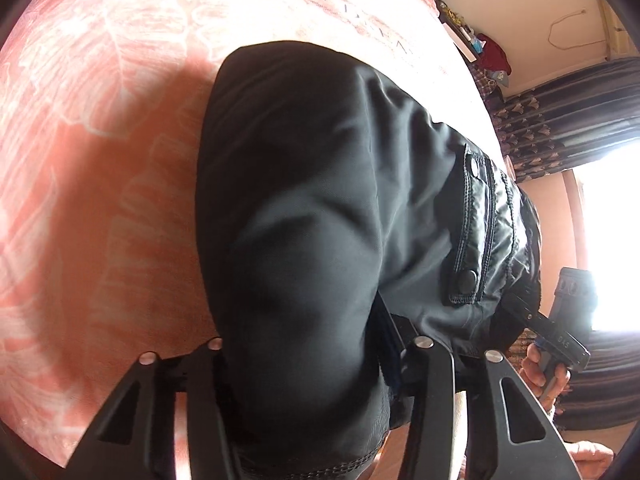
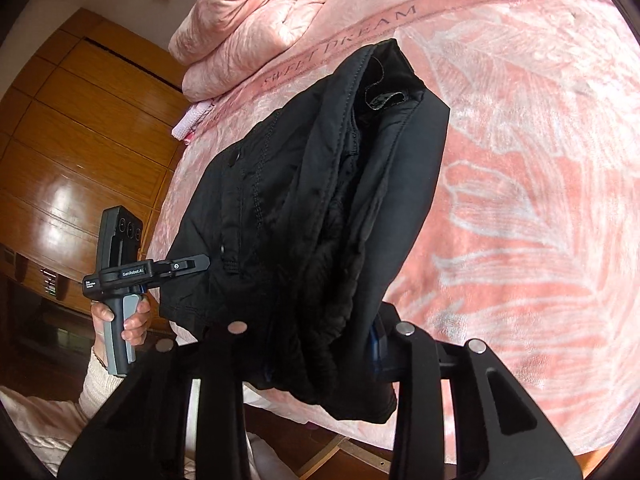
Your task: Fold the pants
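Black padded pants hang folded between both grippers above a pink leaf-patterned bed cover. My left gripper is shut on one end of the pants, near a snap pocket. My right gripper is shut on the other end of the pants, where the folded layers and the fleece lining show. The left gripper also shows in the right wrist view, gripping the pants' edge. The right gripper's body shows at the right of the left wrist view.
A rolled pink blanket lies at the far end of the bed. A wooden wardrobe stands beside the bed. Dark patterned curtains and a bright window are on the other side.
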`<state>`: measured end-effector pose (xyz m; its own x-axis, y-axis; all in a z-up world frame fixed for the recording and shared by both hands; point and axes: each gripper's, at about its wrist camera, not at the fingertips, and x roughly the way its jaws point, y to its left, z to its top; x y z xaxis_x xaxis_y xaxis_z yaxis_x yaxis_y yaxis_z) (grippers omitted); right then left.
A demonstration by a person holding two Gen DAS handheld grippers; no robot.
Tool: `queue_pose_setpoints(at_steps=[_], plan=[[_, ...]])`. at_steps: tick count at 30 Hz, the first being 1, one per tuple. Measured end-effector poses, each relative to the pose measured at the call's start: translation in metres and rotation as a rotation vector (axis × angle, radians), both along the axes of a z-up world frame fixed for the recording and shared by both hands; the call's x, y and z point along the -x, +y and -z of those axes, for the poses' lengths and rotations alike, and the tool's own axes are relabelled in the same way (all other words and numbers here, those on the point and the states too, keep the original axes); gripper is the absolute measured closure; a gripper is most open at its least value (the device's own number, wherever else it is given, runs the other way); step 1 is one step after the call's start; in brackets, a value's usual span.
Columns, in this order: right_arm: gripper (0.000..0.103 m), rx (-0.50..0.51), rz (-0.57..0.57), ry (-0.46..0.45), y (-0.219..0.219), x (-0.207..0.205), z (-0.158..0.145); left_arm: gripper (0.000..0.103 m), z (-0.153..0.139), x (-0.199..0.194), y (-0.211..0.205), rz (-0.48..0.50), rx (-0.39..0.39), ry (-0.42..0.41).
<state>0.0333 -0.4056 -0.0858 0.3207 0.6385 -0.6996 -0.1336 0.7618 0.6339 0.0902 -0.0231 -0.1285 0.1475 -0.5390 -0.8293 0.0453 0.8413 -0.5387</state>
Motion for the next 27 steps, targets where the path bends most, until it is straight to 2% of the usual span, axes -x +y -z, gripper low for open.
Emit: queue_pose_setpoints(at_steps=[2, 5, 9, 14, 18, 22, 25, 27], plan=[[0.071, 0.014, -0.014, -0.047, 0.006, -0.001, -0.017, 0.066, -0.004, 0.001, 0.001, -0.020, 0.004, -0.025], [0.071, 0.074, -0.030, -0.123, 0.016, -0.007, -0.040, 0.070, -0.017, 0.001, 0.003, -0.036, 0.018, -0.096], [0.071, 0.068, -0.021, -0.184, 0.012, -0.026, -0.060, 0.070, -0.035, -0.013, 0.004, -0.054, 0.043, -0.165], [0.071, 0.083, -0.009, -0.226, 0.004, -0.068, -0.069, 0.070, -0.055, -0.050, 0.000, -0.061, 0.030, -0.230], [0.071, 0.082, -0.021, -0.207, 0.002, -0.115, -0.055, 0.070, -0.056, -0.083, -0.005, -0.070, 0.009, -0.249], [0.071, 0.067, -0.030, -0.154, -0.005, -0.156, -0.027, 0.070, -0.042, -0.109, -0.008, -0.082, -0.006, -0.241], [0.069, 0.074, -0.017, -0.079, -0.006, -0.175, 0.003, 0.068, -0.023, -0.127, -0.019, -0.085, -0.034, -0.196], [0.067, 0.099, -0.011, -0.053, -0.006, -0.177, 0.019, 0.064, -0.014, -0.126, -0.018, -0.084, -0.024, -0.187]])
